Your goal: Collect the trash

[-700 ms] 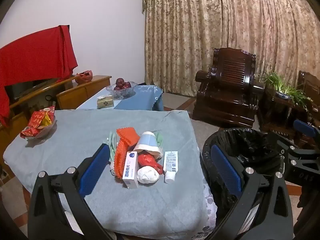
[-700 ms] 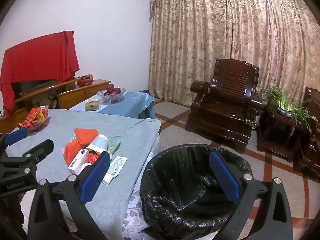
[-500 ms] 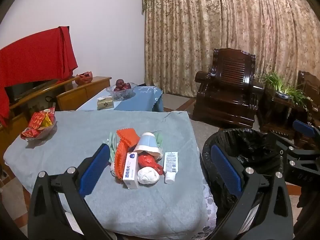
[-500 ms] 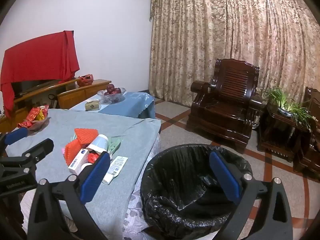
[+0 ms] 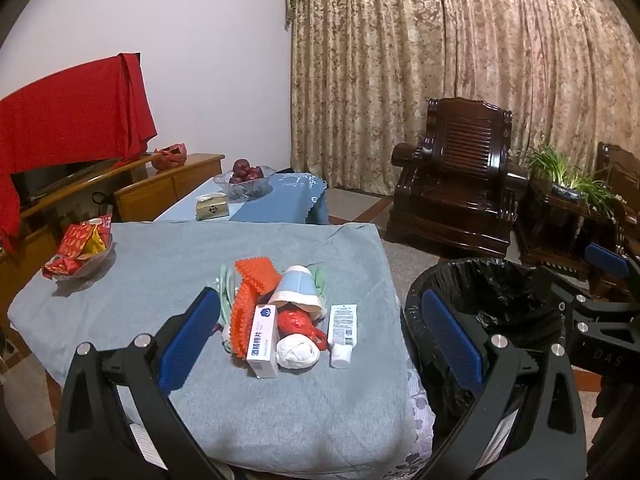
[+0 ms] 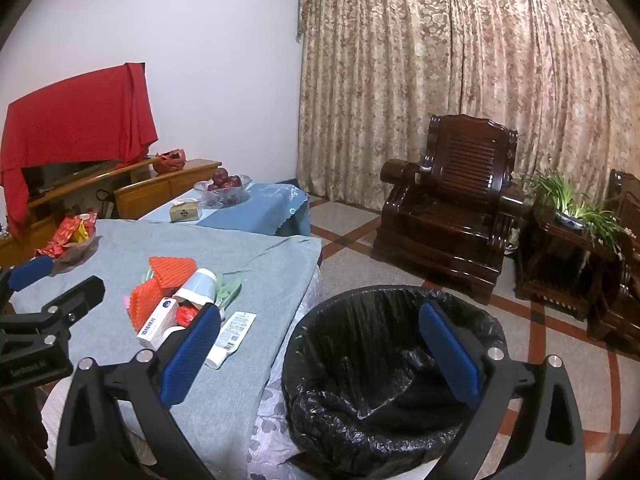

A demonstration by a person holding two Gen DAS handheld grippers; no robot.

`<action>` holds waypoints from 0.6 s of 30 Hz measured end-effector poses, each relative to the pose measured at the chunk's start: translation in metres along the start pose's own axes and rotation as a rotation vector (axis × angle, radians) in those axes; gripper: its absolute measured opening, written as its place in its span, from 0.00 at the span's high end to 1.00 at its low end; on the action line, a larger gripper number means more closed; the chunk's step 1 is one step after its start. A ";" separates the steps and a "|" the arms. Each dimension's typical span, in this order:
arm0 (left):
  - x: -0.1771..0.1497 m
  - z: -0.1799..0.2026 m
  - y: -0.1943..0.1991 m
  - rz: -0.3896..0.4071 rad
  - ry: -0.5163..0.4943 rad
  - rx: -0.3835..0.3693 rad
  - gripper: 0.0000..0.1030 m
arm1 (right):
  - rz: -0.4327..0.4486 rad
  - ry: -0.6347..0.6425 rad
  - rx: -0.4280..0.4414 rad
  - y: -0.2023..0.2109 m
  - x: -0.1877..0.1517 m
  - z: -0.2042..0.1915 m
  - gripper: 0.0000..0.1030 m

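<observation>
A heap of trash (image 5: 280,320) lay near the middle of a grey-clothed table (image 5: 160,264), directly ahead of the left gripper (image 5: 316,340), whose blue-padded jaws stood at their widest with nothing between them. In the left wrist view the heap sat framed by the two pads, slightly toward the left one: a white box (image 5: 262,340) stood nearest, its long axis running near to far, with a crumpled white wad (image 5: 298,354) touching it on the right and a white tube (image 5: 342,330) just right of that, also lying near to far, cap toward the gripper. Orange foam netting (image 5: 252,292) and a tipped blue-and-white paper cup (image 5: 298,290) lay at the far side of the heap.

The right gripper (image 6: 320,352), equally wide and empty, pointed over the black-lined bin (image 6: 392,364) standing on the floor just right of the table; the heap lay off to its left, partly behind its left pad. The left hand was judged the nearer and better lined up for a first pick. Both grippers were angled gently downward and held short of the trash, touching nothing. A bowl of red snack packets (image 5: 78,248) sat at the table's far left corner, well apart from the heap.
</observation>
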State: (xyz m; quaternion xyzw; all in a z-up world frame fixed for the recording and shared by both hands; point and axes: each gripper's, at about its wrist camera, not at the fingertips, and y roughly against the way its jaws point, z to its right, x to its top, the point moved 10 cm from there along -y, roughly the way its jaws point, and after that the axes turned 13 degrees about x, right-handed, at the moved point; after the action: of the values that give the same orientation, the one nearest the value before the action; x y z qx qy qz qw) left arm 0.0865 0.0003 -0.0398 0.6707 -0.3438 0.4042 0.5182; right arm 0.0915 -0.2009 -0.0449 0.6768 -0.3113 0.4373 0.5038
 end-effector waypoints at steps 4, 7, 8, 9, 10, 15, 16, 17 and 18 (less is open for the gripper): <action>0.000 0.000 0.002 0.000 0.001 0.000 0.05 | -0.004 0.000 -0.001 -0.001 -0.001 -0.001 0.06; 0.000 -0.001 0.002 0.000 0.000 0.000 0.05 | -0.001 -0.001 0.001 0.000 0.001 -0.001 0.06; 0.000 -0.001 0.003 -0.001 0.000 0.001 0.05 | -0.001 0.000 0.001 0.001 0.001 -0.002 0.06; 0.000 -0.001 0.003 -0.001 0.000 0.000 0.05 | -0.003 -0.003 0.002 0.000 0.000 0.000 0.06; 0.001 -0.001 0.002 -0.004 0.002 -0.001 0.05 | -0.003 -0.002 0.001 0.000 0.000 -0.001 0.06; 0.001 0.000 0.001 -0.002 0.001 0.001 0.05 | -0.003 -0.003 0.002 0.002 0.004 -0.001 0.06; 0.001 0.000 0.001 -0.003 0.001 -0.001 0.05 | -0.004 -0.002 0.002 0.002 0.005 -0.001 0.06; 0.001 0.000 0.001 -0.001 0.001 0.000 0.05 | -0.003 -0.003 0.003 0.001 0.003 -0.001 0.06; 0.001 0.000 0.001 0.000 0.001 0.001 0.05 | -0.003 -0.004 0.003 -0.003 -0.005 -0.002 0.06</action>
State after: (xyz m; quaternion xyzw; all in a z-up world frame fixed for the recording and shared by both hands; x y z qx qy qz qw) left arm 0.0857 0.0002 -0.0385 0.6707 -0.3432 0.4047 0.5183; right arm 0.0912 -0.1986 -0.0502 0.6787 -0.3106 0.4358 0.5030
